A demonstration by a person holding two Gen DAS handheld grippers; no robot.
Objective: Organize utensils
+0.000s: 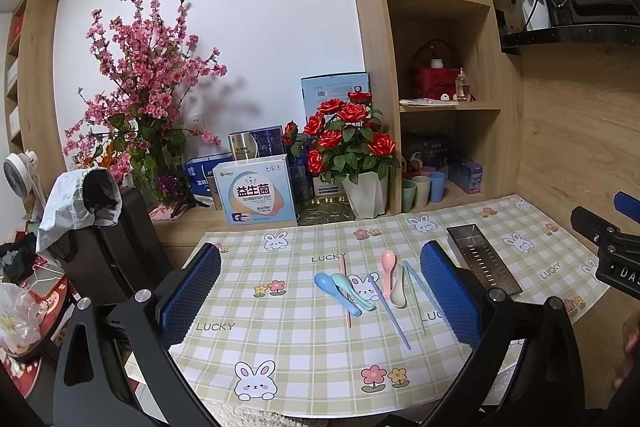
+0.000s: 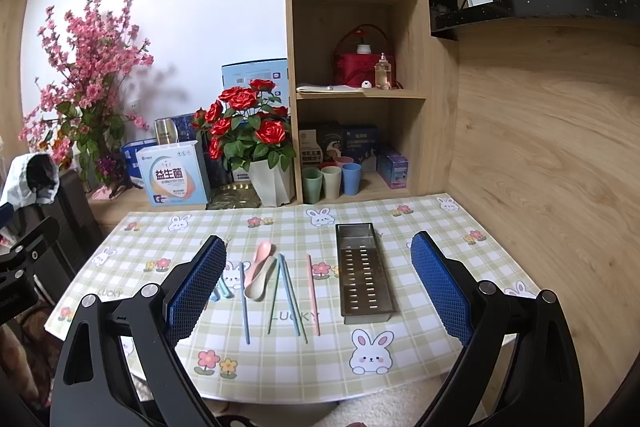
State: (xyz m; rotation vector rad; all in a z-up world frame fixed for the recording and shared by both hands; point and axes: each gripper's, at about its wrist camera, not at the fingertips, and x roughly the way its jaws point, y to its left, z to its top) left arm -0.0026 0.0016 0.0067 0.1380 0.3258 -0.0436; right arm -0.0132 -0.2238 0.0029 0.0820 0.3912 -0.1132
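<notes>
Pastel utensils lie on the checked bunny tablecloth (image 1: 304, 355): a blue spoon (image 1: 326, 285), a teal spoon (image 1: 344, 283), a pink spoon (image 1: 388, 263), a beige spoon (image 1: 399, 293) and several chopsticks (image 1: 394, 311). A perforated steel utensil tray (image 1: 484, 263) stands to their right. My left gripper (image 1: 320, 291) hovers open above the spoons, holding nothing. In the right wrist view the pink spoon (image 2: 262, 255), beige spoon (image 2: 260, 285), chopsticks (image 2: 288, 299) and steel tray (image 2: 364, 275) lie ahead of my open, empty right gripper (image 2: 320, 287).
Behind the cloth stand a white pot of red roses (image 1: 352, 151), a probiotic box (image 1: 254, 193), pastel cups (image 1: 424, 189) and wooden shelves (image 1: 440, 3). A wood panel wall (image 2: 540, 155) bounds the right. A black chair with draped clothing (image 1: 92, 219) sits at left.
</notes>
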